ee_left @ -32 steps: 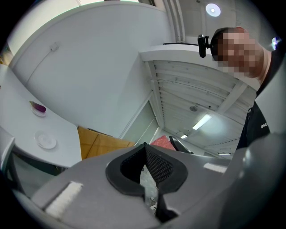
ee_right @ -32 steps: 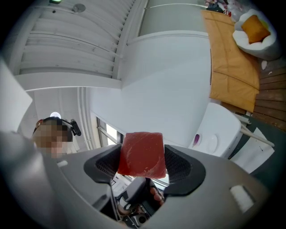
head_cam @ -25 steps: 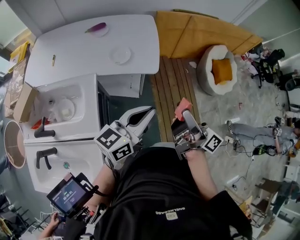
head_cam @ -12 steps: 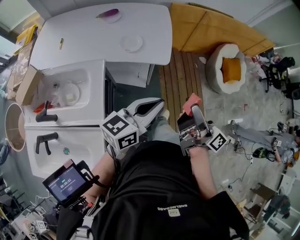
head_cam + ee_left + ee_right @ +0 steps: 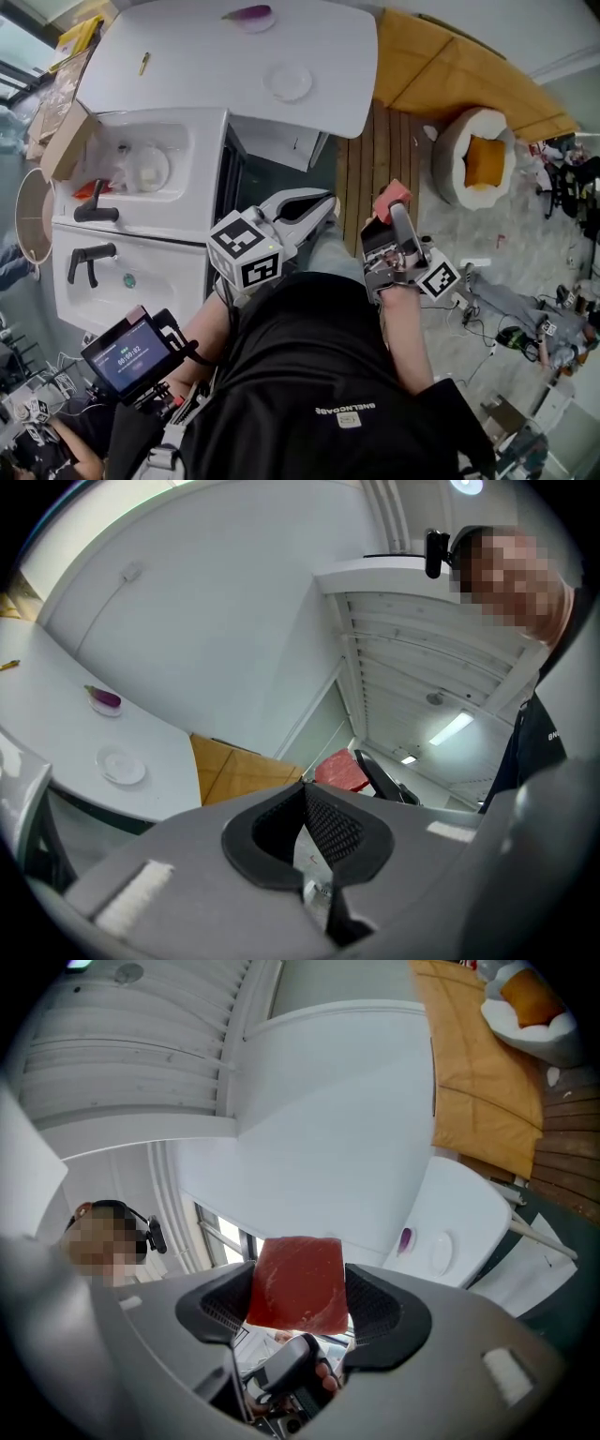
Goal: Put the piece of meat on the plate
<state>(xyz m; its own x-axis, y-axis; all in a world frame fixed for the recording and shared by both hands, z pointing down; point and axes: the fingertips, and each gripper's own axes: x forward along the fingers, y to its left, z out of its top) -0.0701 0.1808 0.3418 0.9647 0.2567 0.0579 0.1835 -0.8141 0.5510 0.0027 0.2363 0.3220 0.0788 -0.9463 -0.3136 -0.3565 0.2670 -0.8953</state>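
A red square piece of meat [image 5: 389,199] [image 5: 300,1283] sits clamped between the pads of my right gripper [image 5: 394,212] [image 5: 300,1305], held in the air over the wooden floor strip. My left gripper [image 5: 323,199] [image 5: 305,794] is beside it on the left, shut with nothing in it; the meat [image 5: 339,771] shows just past its tips. The empty white plate [image 5: 288,82] [image 5: 122,766] [image 5: 441,1252] lies on the white table [image 5: 197,75], well ahead of both grippers. A purple eggplant [image 5: 248,14] [image 5: 405,1239] lies on a small dish at the table's far edge.
A white sink counter [image 5: 202,202] with two black faucets [image 5: 92,211] stands left of the grippers, a bowl [image 5: 148,169] in its basin. A cardboard box [image 5: 66,141] is farther left. A round cushion bed [image 5: 478,155] and yellow mats [image 5: 450,75] lie at the right.
Both grippers have moved forward toward the white table, the right one still gripping the meat. The head view has swung, so the table and sink now sit farther right in the picture.
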